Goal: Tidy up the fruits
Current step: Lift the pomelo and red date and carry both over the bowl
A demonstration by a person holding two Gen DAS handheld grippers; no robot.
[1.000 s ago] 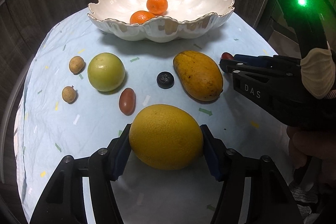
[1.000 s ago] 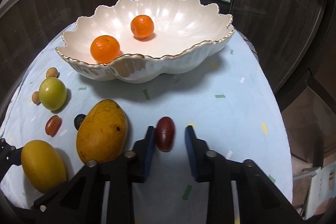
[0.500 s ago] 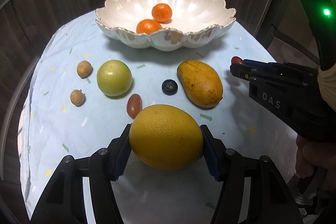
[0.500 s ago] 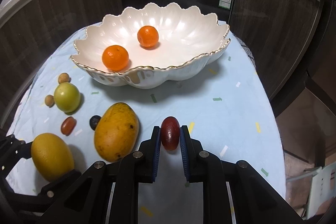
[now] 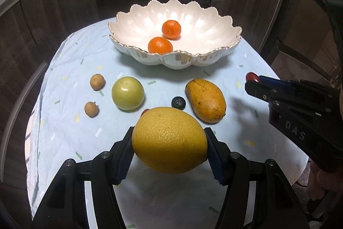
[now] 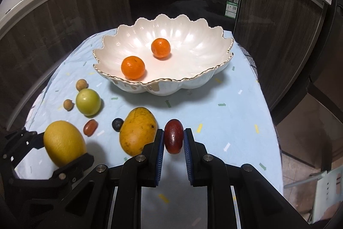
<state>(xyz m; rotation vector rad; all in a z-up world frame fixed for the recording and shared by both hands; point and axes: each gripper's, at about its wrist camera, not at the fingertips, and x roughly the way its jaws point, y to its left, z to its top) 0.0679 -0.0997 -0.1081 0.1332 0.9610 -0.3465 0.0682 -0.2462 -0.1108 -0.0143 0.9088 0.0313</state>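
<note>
Left gripper point(image 5: 169, 149) clamped on the big yellow citrus point(image 5: 169, 140), lifted off the blue cloth point(image 5: 70, 121). Ahead-left of it: two small brown fruits point(image 5: 97, 82), green apple point(image 5: 128, 93). Just ahead: dark berry point(image 5: 178, 103), mango point(image 5: 205, 100). Right gripper point(image 6: 173, 143) pinching a dark red oval fruit point(image 6: 173, 136), mango just left of its fingers. White scalloped bowl point(image 6: 193, 81) farther ahead, two mandarins point(image 6: 133, 67) inside.

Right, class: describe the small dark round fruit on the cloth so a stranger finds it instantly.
Start at the white scalloped bowl and come toward the camera to the mango. At its left side lies the blueberry, the only near-black fruit and far smaller than its neighbours.
</note>
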